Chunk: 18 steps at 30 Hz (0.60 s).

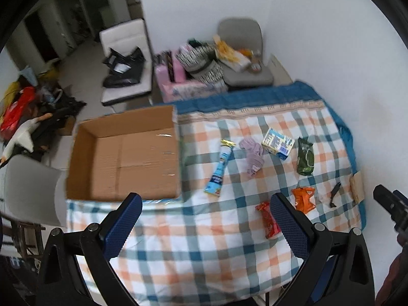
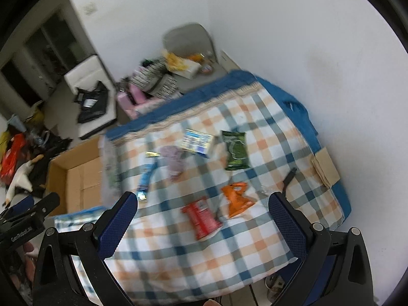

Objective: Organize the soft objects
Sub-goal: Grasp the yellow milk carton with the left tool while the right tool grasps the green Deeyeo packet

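Note:
On the checked quilt (image 1: 199, 252) lie a long blue packet (image 1: 219, 169), a crumpled lilac cloth (image 1: 253, 156), a blue-and-yellow pack (image 1: 278, 144), a green pouch (image 1: 305, 159), an orange packet (image 1: 303, 199) and a red packet (image 1: 267, 220). An open empty cardboard box (image 1: 127, 163) sits at the left. My left gripper (image 1: 206, 219) is open above the quilt's near side. My right gripper (image 2: 204, 219) is open above the red packet (image 2: 202, 218), with the orange packet (image 2: 236, 199), green pouch (image 2: 236, 150), lilac cloth (image 2: 173, 162) and box (image 2: 76, 176) beyond.
A small black object (image 1: 334, 194) and brown card (image 1: 357, 187) lie at the quilt's right edge. A grey chair (image 1: 244, 58) with clutter and a white chair (image 1: 125, 61) stand behind. Clothes and a toy goose (image 1: 20, 137) lie on the floor at left. A white wall runs along the right.

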### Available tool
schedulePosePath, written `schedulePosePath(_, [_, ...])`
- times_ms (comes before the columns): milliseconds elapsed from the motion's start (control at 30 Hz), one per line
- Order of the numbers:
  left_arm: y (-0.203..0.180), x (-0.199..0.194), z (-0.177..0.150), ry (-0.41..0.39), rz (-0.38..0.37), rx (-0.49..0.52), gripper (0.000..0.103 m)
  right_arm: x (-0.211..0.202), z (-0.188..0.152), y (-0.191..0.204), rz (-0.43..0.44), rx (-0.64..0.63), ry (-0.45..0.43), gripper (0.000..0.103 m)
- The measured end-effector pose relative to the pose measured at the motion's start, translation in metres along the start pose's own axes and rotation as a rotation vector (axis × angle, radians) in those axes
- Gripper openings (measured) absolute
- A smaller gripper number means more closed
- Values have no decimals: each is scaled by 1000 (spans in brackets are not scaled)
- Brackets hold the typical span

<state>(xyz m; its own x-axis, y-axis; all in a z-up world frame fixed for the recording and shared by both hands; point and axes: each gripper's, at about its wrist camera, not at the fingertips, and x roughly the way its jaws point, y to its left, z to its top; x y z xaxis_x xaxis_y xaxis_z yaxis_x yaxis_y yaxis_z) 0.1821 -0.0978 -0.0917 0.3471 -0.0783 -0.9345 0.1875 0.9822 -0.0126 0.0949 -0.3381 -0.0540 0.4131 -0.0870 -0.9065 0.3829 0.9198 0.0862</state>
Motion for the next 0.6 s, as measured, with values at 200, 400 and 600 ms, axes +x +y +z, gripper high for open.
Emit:
schedulePosePath(200, [-45,111,30,162,-88,-3,103,135,38,-64,10,71,175,103])
schedulePosePath(400, [-92,208,57,318,-153,-7,99,260,63,-101,-39,89,315,103])
schedulePosePath(600, [-126,289,84,545,-306,-160,99,339,69,-116,10,138,411,99])
